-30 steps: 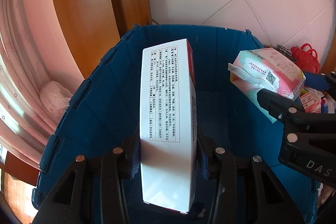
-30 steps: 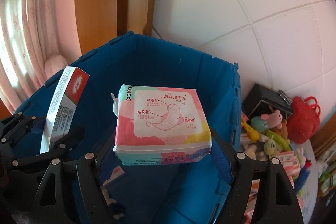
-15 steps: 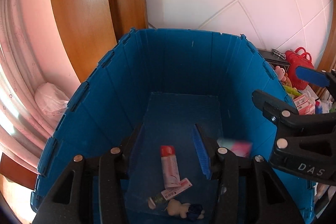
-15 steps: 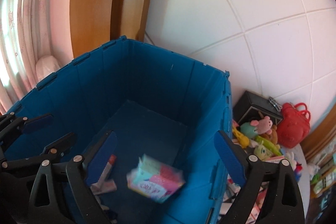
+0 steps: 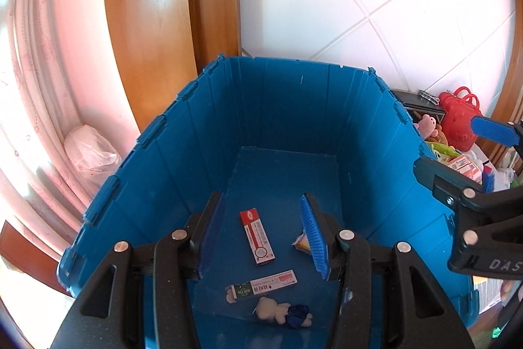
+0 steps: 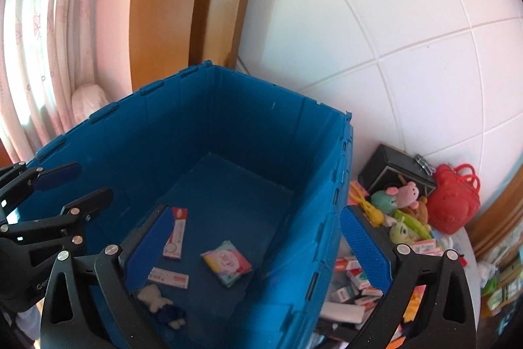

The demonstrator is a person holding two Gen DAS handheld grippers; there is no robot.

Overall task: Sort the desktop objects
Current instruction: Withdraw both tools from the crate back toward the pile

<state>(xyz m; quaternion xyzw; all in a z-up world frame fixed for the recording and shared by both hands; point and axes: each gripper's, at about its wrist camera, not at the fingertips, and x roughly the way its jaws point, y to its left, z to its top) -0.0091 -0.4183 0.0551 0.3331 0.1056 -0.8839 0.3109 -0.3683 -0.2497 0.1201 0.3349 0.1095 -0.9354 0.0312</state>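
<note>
A deep blue plastic crate stands open-topped against a white tiled wall, and the sorted things lie on its floor. A red-and-white medicine box lies flat near the middle of the floor. Just in front of it, apart from it, a second long box with a green end lies crosswise. Nearest the camera, a small white plush toy with a dark blue body lies on its side. To the right of the boxes, a pastel pink, yellow and teal pack of sanitary pads rests flat on the crate floor, well apart from the crate walls.

The left gripper hangs above the crate's near edge, pointing down into it. Its blue-padded jaws stand partly apart with nothing between them; the boxes show far below through the gap. The right gripper hovers over the crate's right wall. Its jaws have just been opening and now stand at their widest, with nothing between them; one blue pad sits over the crate's inside, the other outside the wall.

Outside the crate, to its right, a heap of things lies on a table: a black box, a pink pig plush, a red toy handbag, a green plush and many small red-and-white cartons. Behind the crate stands a brown wooden frame, with a pale pink curtain to its left.
</note>
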